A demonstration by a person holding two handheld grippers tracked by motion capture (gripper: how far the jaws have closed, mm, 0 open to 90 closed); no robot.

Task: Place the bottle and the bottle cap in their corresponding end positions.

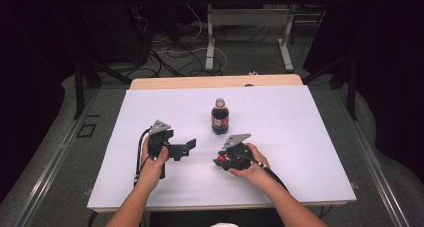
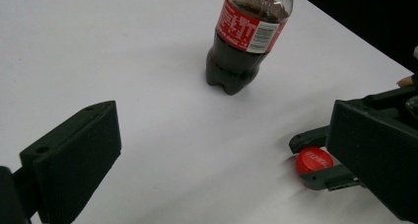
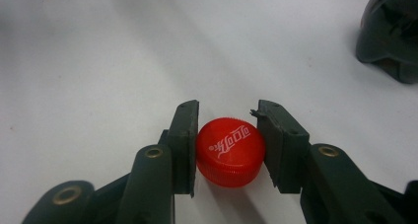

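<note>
Right gripper view: the right gripper [image 3: 229, 147] has its jaws pressed against both sides of the red cap [image 3: 230, 151] on the white table [image 3: 98, 61]. High view adds the left gripper [image 1: 187, 148] gaping wide, and the uncapped bottle [image 1: 219, 116] standing just beyond.

The bottle [image 1: 220, 116] stands upright on the table [image 1: 300, 137], near the middle of its width and somewhat closer to the far edge than to the near edge. The cap [image 3: 230, 151] lies flat on the table, nearer the near edge than the bottle and slightly to its right, apart from it. The right gripper [image 1: 220, 161] sits around the cap, one jaw against each side. The left gripper [image 1: 189, 145] lies to the left of the cap and of the bottle, touching neither, about midway between the left edge and the centre.
</note>
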